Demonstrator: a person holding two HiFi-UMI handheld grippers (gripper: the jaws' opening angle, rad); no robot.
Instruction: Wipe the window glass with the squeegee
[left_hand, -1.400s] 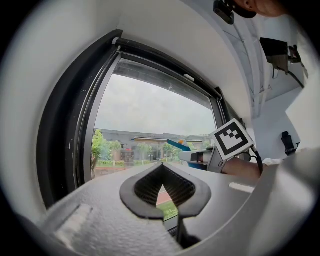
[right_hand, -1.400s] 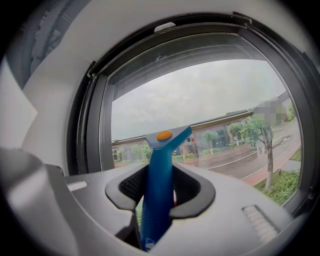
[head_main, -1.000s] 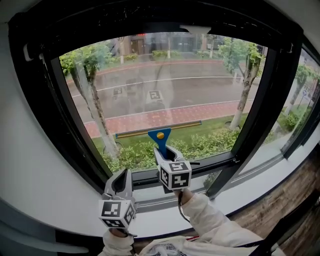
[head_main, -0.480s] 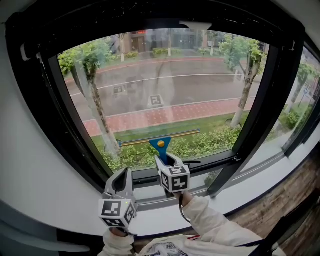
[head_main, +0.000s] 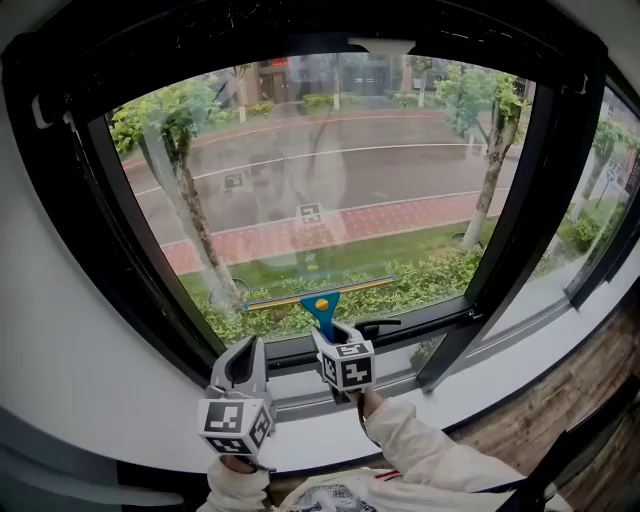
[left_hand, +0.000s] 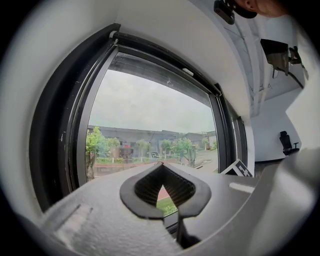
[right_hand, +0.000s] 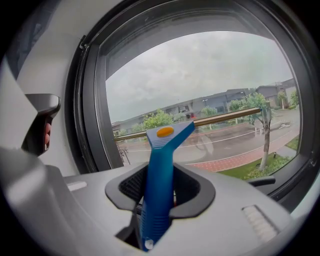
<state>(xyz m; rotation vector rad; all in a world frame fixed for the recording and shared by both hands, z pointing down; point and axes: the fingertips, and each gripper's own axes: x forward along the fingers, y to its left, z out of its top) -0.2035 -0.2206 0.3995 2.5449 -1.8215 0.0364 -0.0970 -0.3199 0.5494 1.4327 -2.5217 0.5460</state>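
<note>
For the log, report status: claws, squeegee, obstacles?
Right claw shut on squeegee, blade low on window glass. Left claw shut, empty. Black window handle nearby.

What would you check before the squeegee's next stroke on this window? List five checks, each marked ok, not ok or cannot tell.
1. Grip: the right gripper has its jaws clamped on the blue handle of the squeegee: ok.
2. Blade flat against the window glass: cannot tell.
3. Room below the blade: it sits just above the lower frame, so there is probably none for a downward stroke: not ok.
4. Left gripper shut, empty and away from the blade: ok.
5. Streaks on the glass: cannot tell.
</note>
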